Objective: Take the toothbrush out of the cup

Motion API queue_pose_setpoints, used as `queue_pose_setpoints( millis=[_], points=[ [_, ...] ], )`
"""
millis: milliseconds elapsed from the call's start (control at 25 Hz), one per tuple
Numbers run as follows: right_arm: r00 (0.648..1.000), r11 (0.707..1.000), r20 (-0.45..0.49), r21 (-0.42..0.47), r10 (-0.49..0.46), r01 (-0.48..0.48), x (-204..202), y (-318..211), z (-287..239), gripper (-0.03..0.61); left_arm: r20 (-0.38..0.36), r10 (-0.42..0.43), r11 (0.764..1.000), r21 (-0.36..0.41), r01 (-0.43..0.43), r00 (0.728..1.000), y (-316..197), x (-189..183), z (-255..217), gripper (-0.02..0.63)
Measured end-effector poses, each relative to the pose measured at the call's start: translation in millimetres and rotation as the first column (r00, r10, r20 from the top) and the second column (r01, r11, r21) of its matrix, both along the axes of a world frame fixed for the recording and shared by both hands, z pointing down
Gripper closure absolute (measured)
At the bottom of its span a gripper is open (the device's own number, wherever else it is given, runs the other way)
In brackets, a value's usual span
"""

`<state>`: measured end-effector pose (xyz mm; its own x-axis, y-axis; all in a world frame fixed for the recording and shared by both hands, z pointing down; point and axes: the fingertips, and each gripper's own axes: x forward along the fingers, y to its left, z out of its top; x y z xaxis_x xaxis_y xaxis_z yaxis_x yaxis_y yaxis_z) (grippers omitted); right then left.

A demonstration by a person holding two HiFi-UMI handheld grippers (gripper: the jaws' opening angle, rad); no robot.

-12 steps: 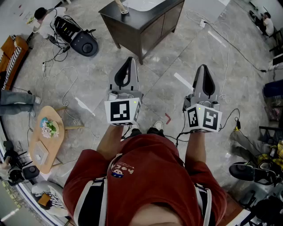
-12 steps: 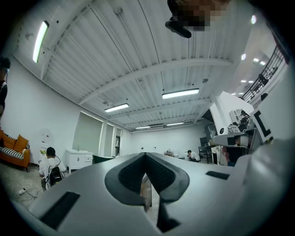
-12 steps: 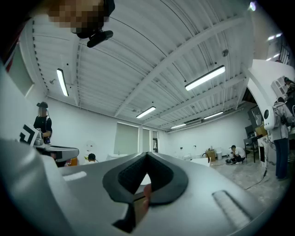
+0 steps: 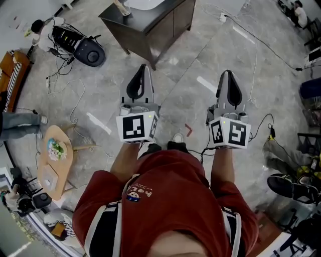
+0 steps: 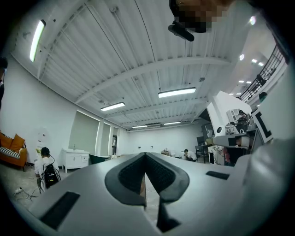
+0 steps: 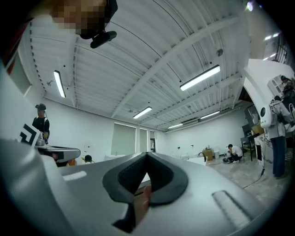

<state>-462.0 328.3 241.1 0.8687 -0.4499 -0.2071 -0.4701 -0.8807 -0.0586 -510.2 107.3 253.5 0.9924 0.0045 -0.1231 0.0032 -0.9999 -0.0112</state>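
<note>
In the head view a dark cabinet (image 4: 150, 22) with a white top stands ahead on the grey floor. On its left corner sits a small cup (image 4: 123, 9) with a pale toothbrush handle sticking up; details are too small to tell. My left gripper (image 4: 143, 69) and right gripper (image 4: 227, 73) are held side by side in front of a person in a red shirt, well short of the cabinet. Both point forward. In the left gripper view my left gripper (image 5: 145, 155) has its dark pads (image 5: 131, 177) together at the tip. My right gripper (image 6: 147, 155) is likewise shut and empty.
A black device with tangled cables (image 4: 85, 49) lies on the floor at the left. A small wooden side table (image 4: 54, 159) holding flowers stands lower left. Cables (image 4: 256, 47) run across the floor at the right, near seated people and shoes (image 4: 288, 185).
The cabinet and cup have slid up and left in the head view. Both grippers sit a little higher in the frame and stay shut.
</note>
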Motion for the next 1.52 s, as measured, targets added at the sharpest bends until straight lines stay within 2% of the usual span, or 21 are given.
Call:
queue_pose_setpoints(
  millis=[240,400,680,880,1320,1400,1520],
  points=[
    [0.999,0.999,0.018,0.013,0.049,-0.050,2,53,11,0.569,0.023,0.043,0.999,0.024,-0.044,0.999,47,13,8,0.609],
    [0.997,0.997,0.035,0.023,0.074,-0.075,7,75,17,0.569,0.015,0.059,0.998,0.008,-0.059,0.998,62,22,9,0.609],
    [0.996,0.997,0.050,0.014,0.079,-0.080,37,78,28,0.569,0.024,0.061,0.998,-0.011,-0.061,0.998,59,55,20,0.609],
    [0.996,0.997,0.052,-0.017,0.073,-0.072,88,59,33,0.568,0.019,0.048,0.998,-0.036,-0.048,0.999,40,104,30,0.609],
    [0.995,0.996,0.070,-0.050,0.077,-0.073,246,-7,20,0.568,0.027,0.048,0.995,-0.088,-0.046,0.998,-21,266,37,0.609],
    [0.996,0.996,0.063,-0.061,0.065,-0.062,269,-22,13,0.568,0.024,0.039,0.994,-0.105,-0.037,0.999,-33,286,37,0.609],
    [0.998,0.997,0.047,-0.065,0.052,-0.049,294,-43,6,0.569,0.022,0.038,0.996,-0.088,-0.036,0.999,-47,309,31,0.609]
  ],
)
